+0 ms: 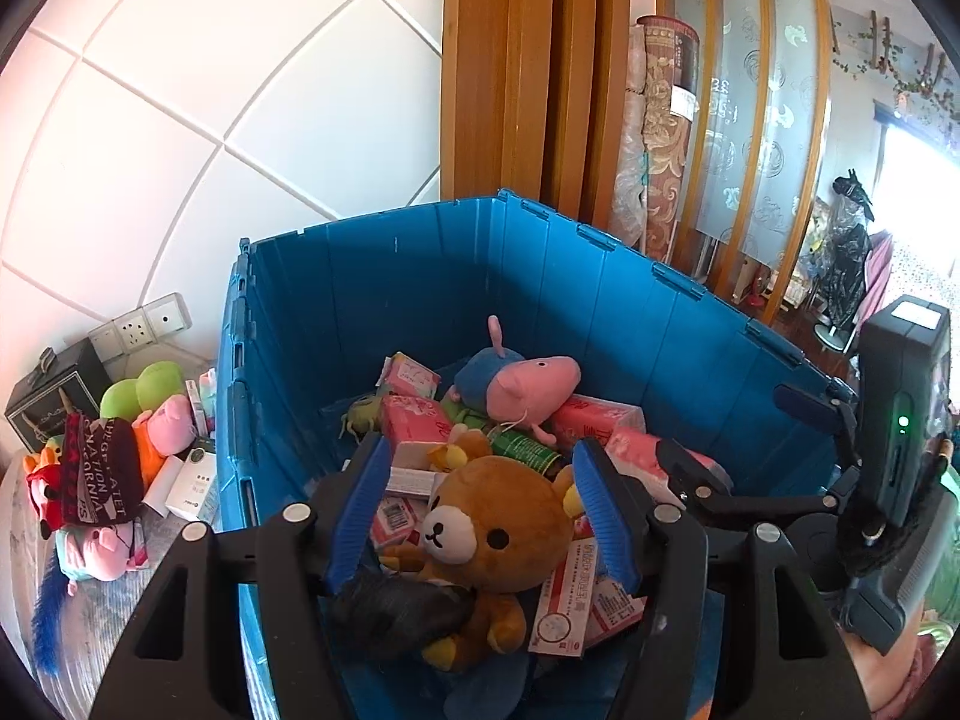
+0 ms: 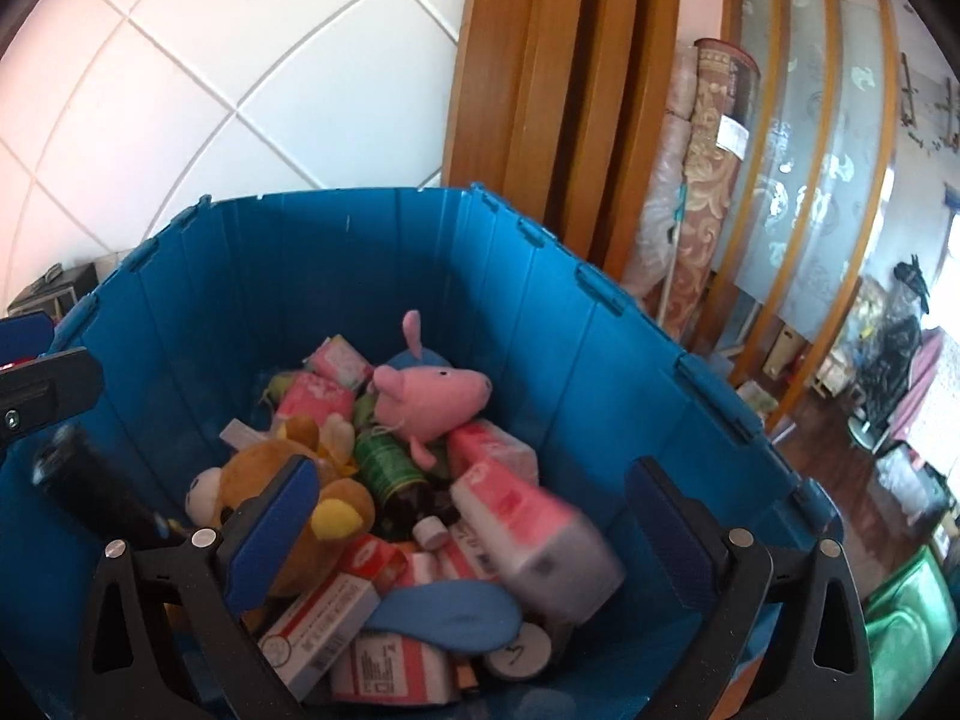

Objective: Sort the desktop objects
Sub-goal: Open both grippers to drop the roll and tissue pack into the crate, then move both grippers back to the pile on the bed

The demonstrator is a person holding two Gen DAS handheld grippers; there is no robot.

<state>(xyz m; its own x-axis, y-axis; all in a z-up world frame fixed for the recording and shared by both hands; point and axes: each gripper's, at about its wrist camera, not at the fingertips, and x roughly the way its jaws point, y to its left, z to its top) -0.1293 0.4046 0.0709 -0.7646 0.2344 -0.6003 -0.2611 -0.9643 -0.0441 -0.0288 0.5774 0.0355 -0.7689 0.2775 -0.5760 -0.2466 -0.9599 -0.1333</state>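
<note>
Hovered over the blue bin (image 1: 420, 276), left claw (image 1: 480, 516) wide open around the bear (image 1: 498, 534) yet not gripping, right claw (image 2: 474, 540) open, empty above the boxes (image 2: 324, 624); best closed squarely on the bear's head, clear of the pig (image 1: 528, 387) behind.

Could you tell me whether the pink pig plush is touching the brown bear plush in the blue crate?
Apart. In the left wrist view the pink pig plush lies farther back, with a green bottle showing between it and the brown bear plush.

Dark red cloth (image 1: 99, 468) left of bin: "CALIFORNIA" partly legible; box print unreadable.
</note>
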